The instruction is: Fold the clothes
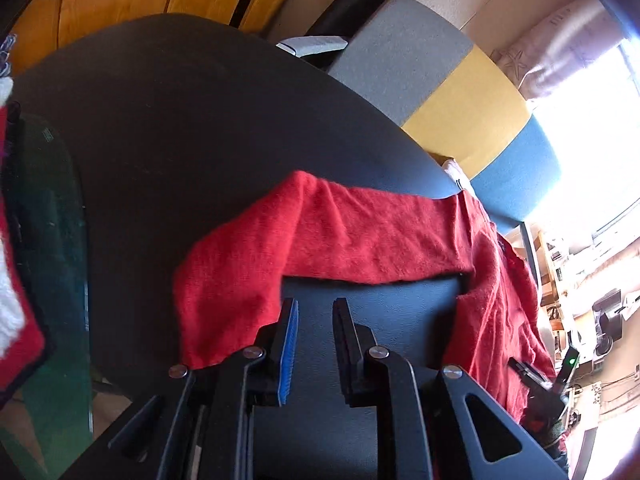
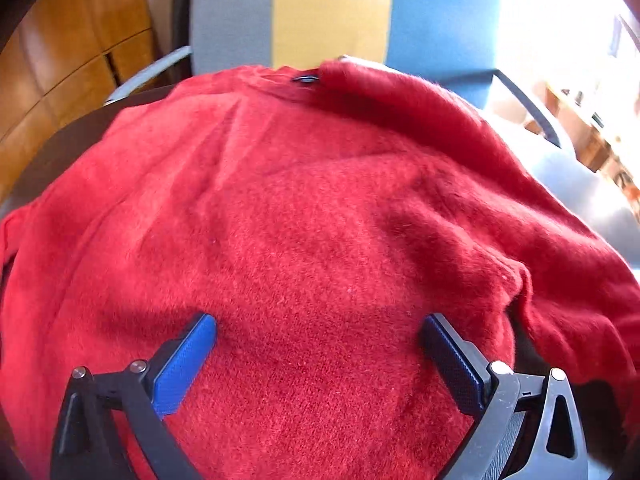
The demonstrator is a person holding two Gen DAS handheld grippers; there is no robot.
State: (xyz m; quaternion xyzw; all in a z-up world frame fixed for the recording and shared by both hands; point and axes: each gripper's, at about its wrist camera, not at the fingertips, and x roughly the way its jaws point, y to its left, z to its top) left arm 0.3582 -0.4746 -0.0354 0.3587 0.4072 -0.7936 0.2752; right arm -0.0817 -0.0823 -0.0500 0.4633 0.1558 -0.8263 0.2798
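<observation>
Both grippers hover over a red knitted sweater (image 2: 320,220) spread on a dark round table (image 1: 168,120). Seen from the right wrist, the right gripper (image 2: 318,334) has its jaws spread wide, with nothing caught between them; the blue pad of one finger (image 2: 184,364) and the dark pad of the other lie at either side of the sweater's body, which fills almost the whole view. The tips appear to rest on or just above the knit; I cannot tell which. At the far edge of the garment the neckline shows a small dark label (image 2: 306,78). On the right, a fold of the sweater hangs off the table edge.

Seen from the left wrist, the left gripper (image 1: 316,310) has its fingers close together with a narrow gap left between them, and bare tabletop shows through that gap; it holds nothing. Just left of its blue-padded finger lies the cuff end of the sweater's sleeve (image 1: 312,232), which bends and runs across the table to the right, where it joins the body. The right gripper (image 1: 536,376) is visible at the far right of this view, over the red cloth.

Beyond the table stands a chair with a grey, yellow and blue backrest (image 2: 332,12), with wooden cabinets (image 2: 68,52) to its left.
</observation>
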